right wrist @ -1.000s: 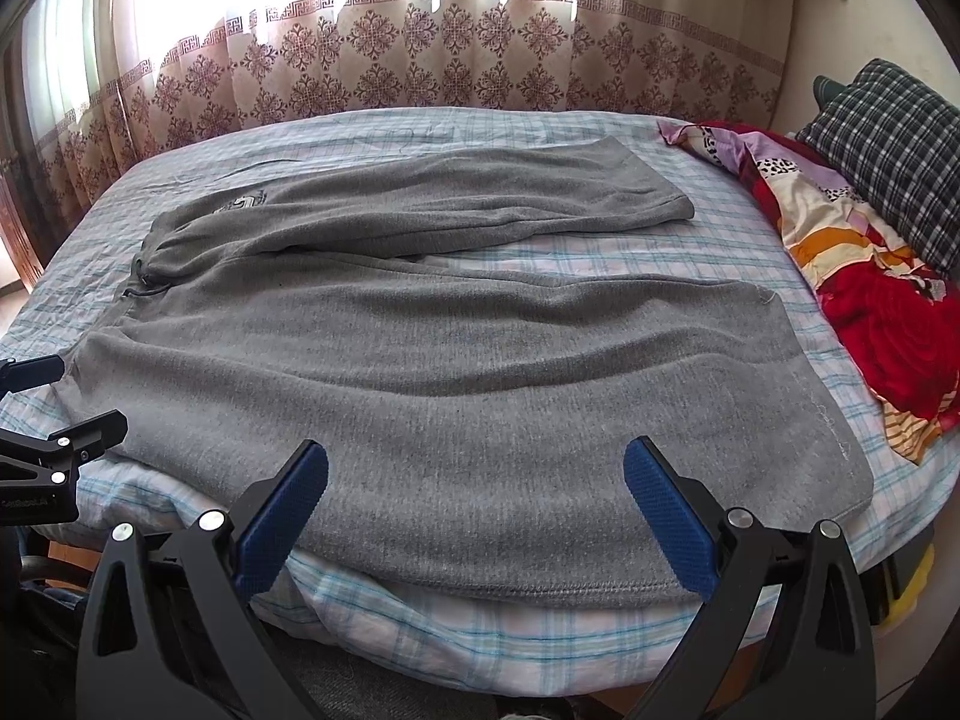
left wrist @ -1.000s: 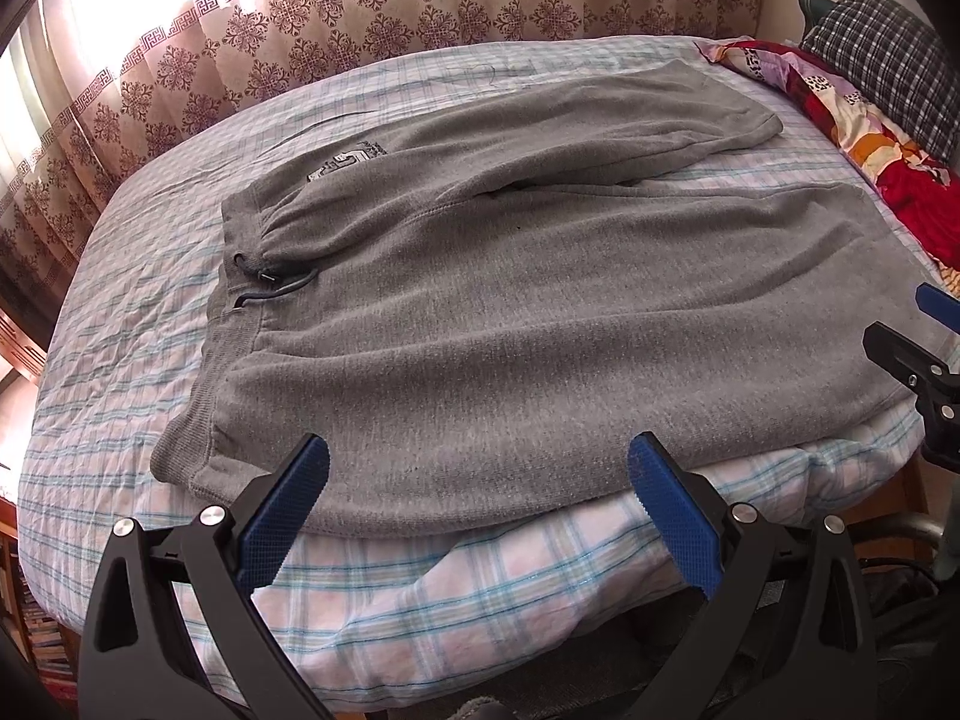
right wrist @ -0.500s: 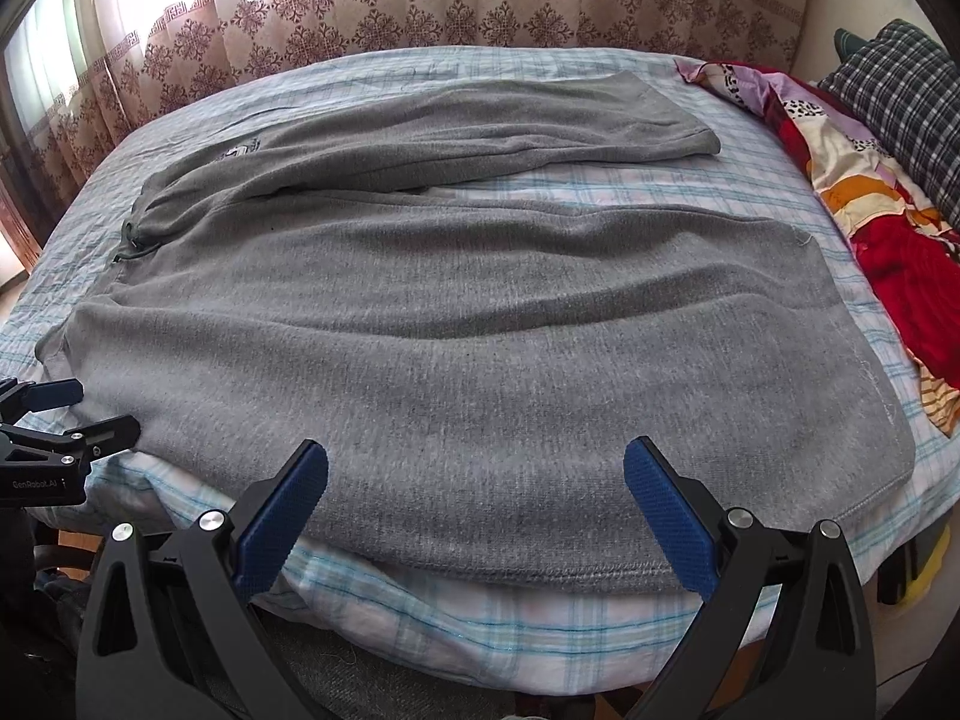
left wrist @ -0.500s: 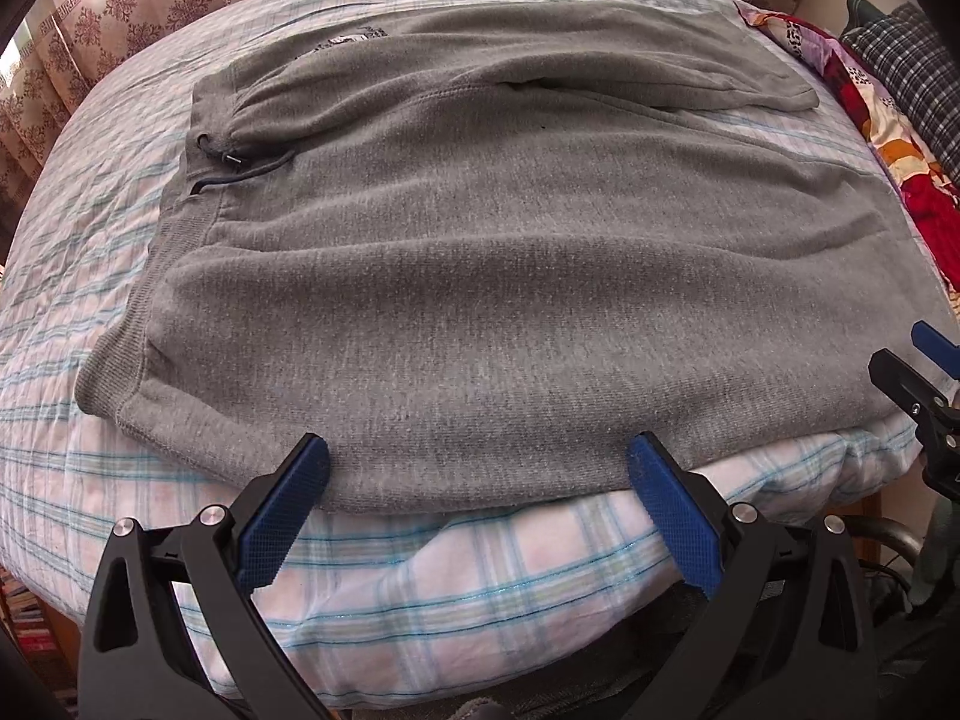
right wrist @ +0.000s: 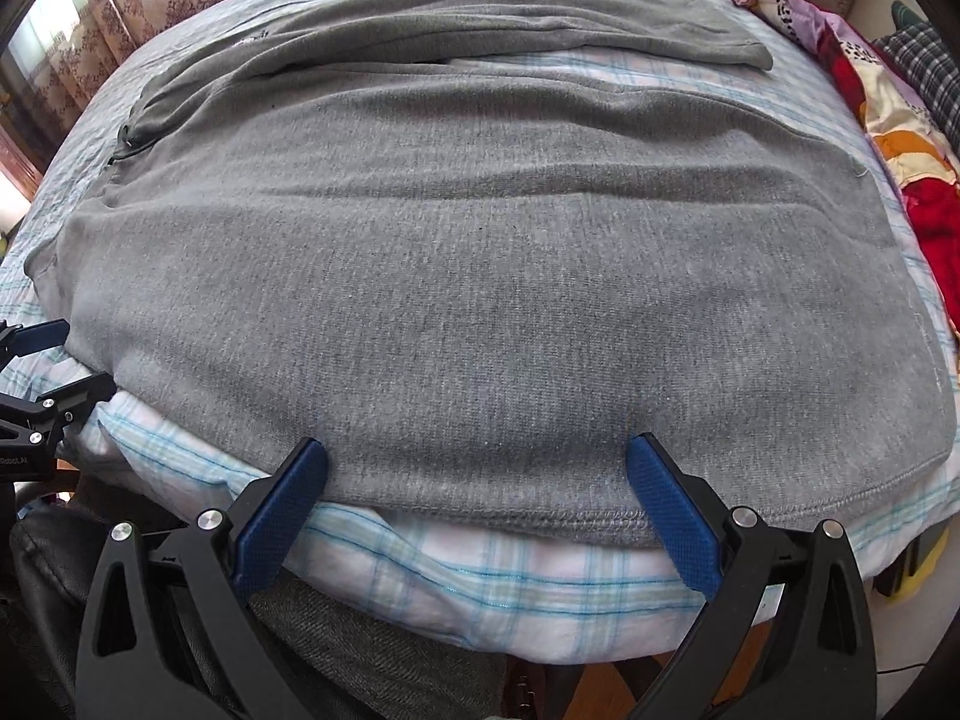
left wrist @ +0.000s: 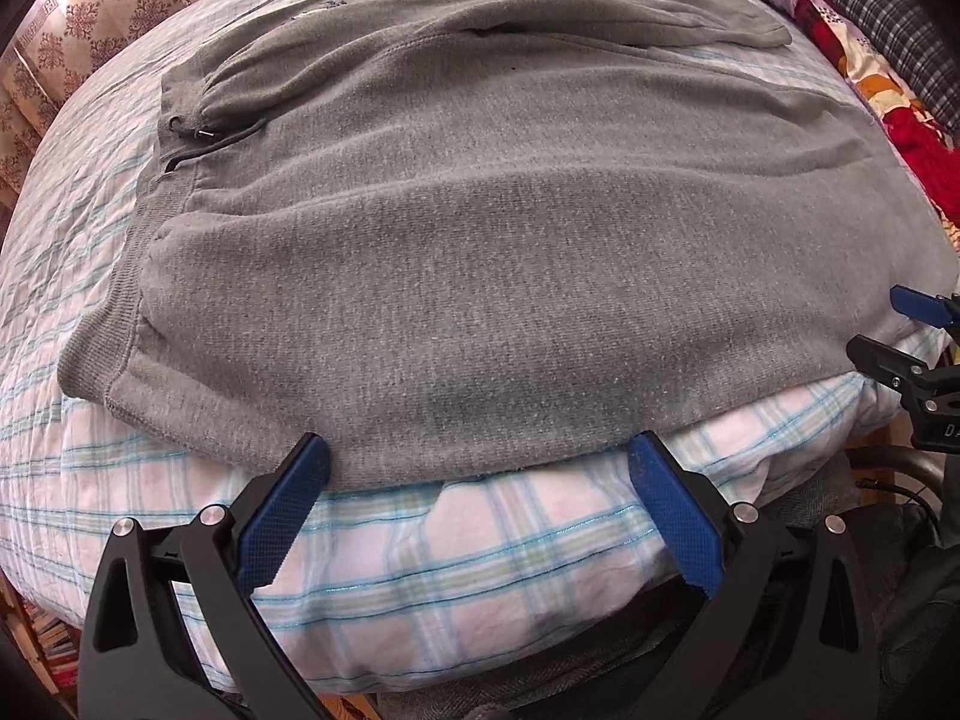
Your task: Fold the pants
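Left wrist view: grey sweatpants (left wrist: 498,252) laid flat on plaid-sheeted bed (left wrist: 456,546), both grippers at near hem edge.
Left gripper (left wrist: 480,480) spread wide, nothing held, tips straddling near leg's side seam w/ waistband (left wrist: 129,294) ahead-left; right gripper (right wrist: 477,480) same, wide apart & empty, straddling the edge nr leg cuff end. Far leg lies beyond, splayed. Prob. set to pinch near leg & carry it over far one. Blanket (right wrist: 918,180) off to right.
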A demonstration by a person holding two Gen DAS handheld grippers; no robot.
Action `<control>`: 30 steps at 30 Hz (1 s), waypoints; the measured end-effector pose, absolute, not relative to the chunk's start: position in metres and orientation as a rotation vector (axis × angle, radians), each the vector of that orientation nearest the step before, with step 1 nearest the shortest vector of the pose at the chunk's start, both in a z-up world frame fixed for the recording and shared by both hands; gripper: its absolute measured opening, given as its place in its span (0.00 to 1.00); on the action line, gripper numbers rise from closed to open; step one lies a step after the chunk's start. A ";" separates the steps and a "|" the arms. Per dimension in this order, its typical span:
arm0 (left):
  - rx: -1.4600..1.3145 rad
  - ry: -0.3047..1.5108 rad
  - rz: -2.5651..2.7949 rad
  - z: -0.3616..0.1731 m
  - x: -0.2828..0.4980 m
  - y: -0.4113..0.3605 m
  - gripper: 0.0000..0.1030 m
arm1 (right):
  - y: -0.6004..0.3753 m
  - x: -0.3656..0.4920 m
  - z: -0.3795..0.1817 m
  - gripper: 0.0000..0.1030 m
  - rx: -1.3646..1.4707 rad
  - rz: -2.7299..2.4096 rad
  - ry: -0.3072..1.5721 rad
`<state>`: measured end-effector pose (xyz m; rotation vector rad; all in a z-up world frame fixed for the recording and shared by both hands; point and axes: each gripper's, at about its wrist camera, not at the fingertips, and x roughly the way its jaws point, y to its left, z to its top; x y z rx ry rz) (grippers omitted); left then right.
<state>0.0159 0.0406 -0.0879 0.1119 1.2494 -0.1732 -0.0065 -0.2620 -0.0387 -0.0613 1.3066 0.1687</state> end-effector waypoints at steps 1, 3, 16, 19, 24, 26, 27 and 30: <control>0.112 1.236 -0.188 -0.084 0.015 0.040 0.98 | -0.263 -0.007 -0.036 0.95 -0.062 0.180 1.299; 0.140 1.192 -0.216 -0.070 0.012 0.036 0.98 | -0.265 -0.007 -0.029 0.95 -0.064 0.200 1.285; 0.141 1.152 -0.302 -0.061 0.059 -0.011 0.98 | -0.287 0.092 -0.016 0.95 0.029 0.076 1.154; 0.151 1.184 -0.301 -0.075 0.064 -0.012 0.98 | -0.279 0.113 -0.028 0.95 0.034 0.069 1.158; 0.151 1.203 -0.301 -0.087 0.066 -0.011 0.98 | -0.269 0.142 -0.047 0.95 0.011 0.040 1.172; 0.147 1.202 -0.303 -0.088 0.065 -0.009 0.98 | -0.268 0.150 -0.054 0.95 0.015 0.029 1.182; 0.145 1.202 -0.303 -0.089 0.065 -0.009 0.98 | -0.267 0.155 -0.058 0.95 0.016 0.024 1.186; 0.149 1.199 -0.303 -0.091 0.065 -0.010 0.98 | -0.267 0.166 -0.068 0.95 0.014 -0.004 1.196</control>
